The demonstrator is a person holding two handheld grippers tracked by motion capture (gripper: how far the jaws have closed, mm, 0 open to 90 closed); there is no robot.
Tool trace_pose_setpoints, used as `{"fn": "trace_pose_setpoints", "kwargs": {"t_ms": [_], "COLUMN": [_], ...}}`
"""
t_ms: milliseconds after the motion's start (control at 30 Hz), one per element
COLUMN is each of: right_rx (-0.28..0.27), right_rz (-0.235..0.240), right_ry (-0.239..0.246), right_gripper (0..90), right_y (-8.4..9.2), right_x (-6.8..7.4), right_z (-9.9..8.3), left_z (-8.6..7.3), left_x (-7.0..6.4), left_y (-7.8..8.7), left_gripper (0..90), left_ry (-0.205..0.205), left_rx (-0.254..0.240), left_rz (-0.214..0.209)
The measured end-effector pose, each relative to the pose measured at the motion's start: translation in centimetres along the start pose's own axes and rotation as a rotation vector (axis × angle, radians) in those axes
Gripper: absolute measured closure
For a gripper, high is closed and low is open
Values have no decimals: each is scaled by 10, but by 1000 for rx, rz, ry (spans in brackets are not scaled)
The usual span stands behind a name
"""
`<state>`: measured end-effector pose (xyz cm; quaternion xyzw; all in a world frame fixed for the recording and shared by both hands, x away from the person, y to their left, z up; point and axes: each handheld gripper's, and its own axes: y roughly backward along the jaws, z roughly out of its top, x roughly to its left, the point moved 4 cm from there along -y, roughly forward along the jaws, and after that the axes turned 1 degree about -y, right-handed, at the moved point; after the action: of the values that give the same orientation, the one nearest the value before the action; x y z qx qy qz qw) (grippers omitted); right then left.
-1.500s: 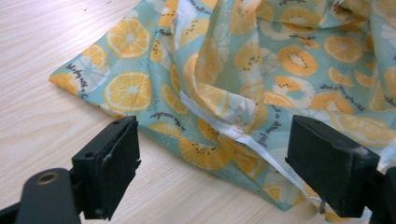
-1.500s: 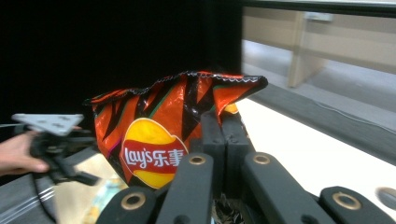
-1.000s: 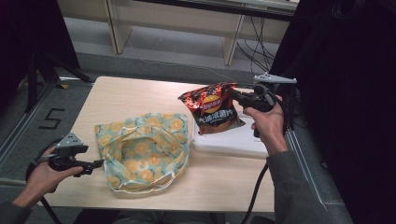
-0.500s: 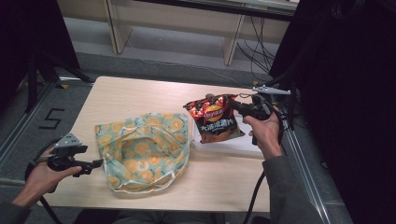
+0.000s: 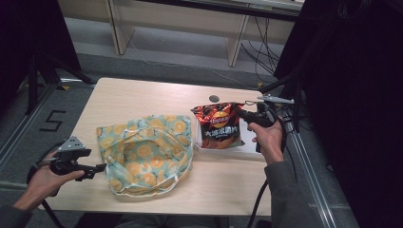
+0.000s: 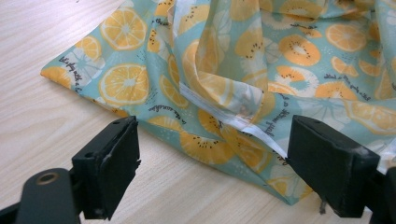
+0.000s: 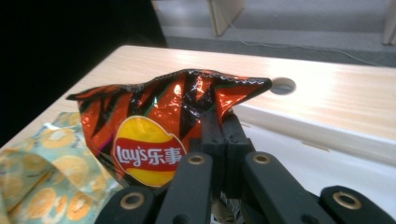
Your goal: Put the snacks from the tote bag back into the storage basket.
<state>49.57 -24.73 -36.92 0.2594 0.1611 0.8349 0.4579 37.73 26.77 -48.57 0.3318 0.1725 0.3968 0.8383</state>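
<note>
Here the right tool (image 7: 219, 135) pinches a crinkly, glossy foil chip bag (image 7: 154, 126).

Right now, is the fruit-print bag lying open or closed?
Open. In the high view the fruit-print bag lies on the table with its white-edged rim spread into a wide loop, showing the printed inside.

Light wood table (image 5: 142, 97); on it fruit-print cloth bag (image 5: 145, 152), white tray (image 5: 247, 148)
</note>
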Motion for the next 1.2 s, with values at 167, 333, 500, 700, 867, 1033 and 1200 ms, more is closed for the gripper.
{"fn": "trace_pose_setpoints", "kwargs": {"t_ms": [167,333,500,700,867,1033,1200], "right_rx": [-7,-9,-18,-30,-27,-22,-16], "right_rz": [-50,-55,-73,-88,-99,-106,-103], "right_ry": [-23,-53,-53,-71,-61,-58,-87], "right_gripper": [900,900,900,894,890,889,879], "right_y": [0,2,0,-5,-10,-16,-18], "right_x": [-19,-27,-32,-38,-39,-35,-29], "right_z": [-8,-11,-13,-12,-10,-7,-7], "left_z": [-1,-2,-2,-2,-2,-2,-3], "left_x": [4,3,4,5,3,5,5], "left_y": [0,-1,-1,-3,-3,-2,-3], "left_gripper": [165,165,165,165,165,165,165], "left_ry": [11,26,5,7,3,5,13], "left_rx": [-5,-15,0,-8,10,11,-5], "left_rz": [11,16,15,21,16,17,21]}}
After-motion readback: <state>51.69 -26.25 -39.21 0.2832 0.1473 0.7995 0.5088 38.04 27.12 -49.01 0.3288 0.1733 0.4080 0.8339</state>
